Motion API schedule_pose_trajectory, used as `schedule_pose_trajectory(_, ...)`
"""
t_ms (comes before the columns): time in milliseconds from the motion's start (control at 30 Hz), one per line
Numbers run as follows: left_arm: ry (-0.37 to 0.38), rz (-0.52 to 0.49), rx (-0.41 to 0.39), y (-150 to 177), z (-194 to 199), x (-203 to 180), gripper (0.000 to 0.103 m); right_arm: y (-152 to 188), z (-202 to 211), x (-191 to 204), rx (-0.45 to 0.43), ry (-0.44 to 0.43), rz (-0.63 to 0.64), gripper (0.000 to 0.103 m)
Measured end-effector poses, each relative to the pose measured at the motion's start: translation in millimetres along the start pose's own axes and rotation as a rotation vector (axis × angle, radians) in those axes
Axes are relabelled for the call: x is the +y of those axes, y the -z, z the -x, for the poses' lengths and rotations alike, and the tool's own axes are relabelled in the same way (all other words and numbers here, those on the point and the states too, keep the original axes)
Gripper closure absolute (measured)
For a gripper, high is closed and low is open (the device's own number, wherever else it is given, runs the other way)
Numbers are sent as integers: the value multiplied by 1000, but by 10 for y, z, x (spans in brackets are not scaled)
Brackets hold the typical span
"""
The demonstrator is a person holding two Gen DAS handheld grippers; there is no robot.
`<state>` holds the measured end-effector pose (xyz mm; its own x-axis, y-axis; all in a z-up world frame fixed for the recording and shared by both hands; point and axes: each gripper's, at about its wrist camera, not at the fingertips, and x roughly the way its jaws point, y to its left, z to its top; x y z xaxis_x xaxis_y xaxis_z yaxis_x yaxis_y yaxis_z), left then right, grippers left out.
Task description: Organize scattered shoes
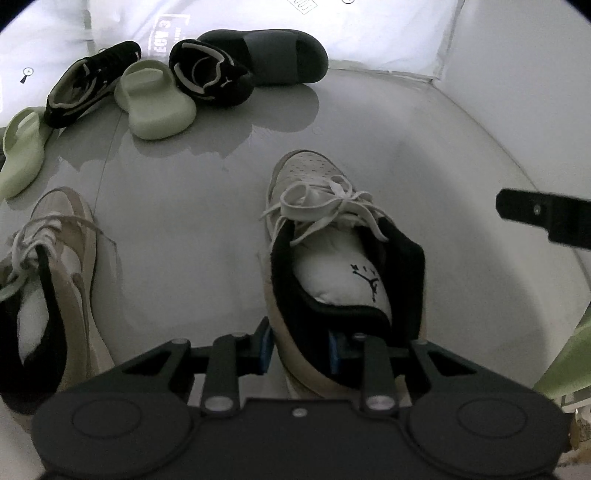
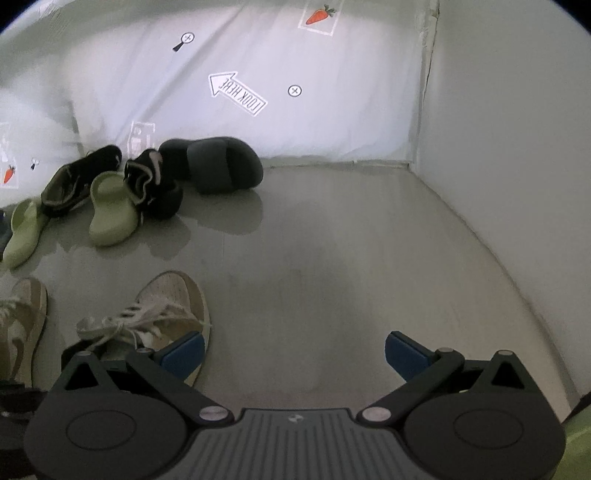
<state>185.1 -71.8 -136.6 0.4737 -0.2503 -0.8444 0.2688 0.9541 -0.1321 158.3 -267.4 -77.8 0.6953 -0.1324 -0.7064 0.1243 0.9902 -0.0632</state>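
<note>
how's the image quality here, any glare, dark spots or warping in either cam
Left wrist view: dim foreground, so the beige sneaker held by the left gripper looks murky; the backdrop sheet is blown out; the floor bows from fisheye. Right wrist view: more even light, glossy reflections under the grey slide, black vignette corners.

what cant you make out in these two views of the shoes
- Left claw on the white sneaker: the heel underside is hidden by the claw body in the left wrist view.
- Second beige sneaker: cut off by the left edge in both views.
- Black sneaker: partly behind the green slide.
</note>
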Motion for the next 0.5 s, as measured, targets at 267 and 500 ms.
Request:
schedule_pose_trajectory(267, -16, 19, -12, 44, 21, -40, 73, 14, 50, 16, -4, -21, 24, 0)
schedule_pose_trajectory(500, 10, 66, -19, 60, 99, 11, 71, -12, 32, 10, -4, -60, 29, 0)
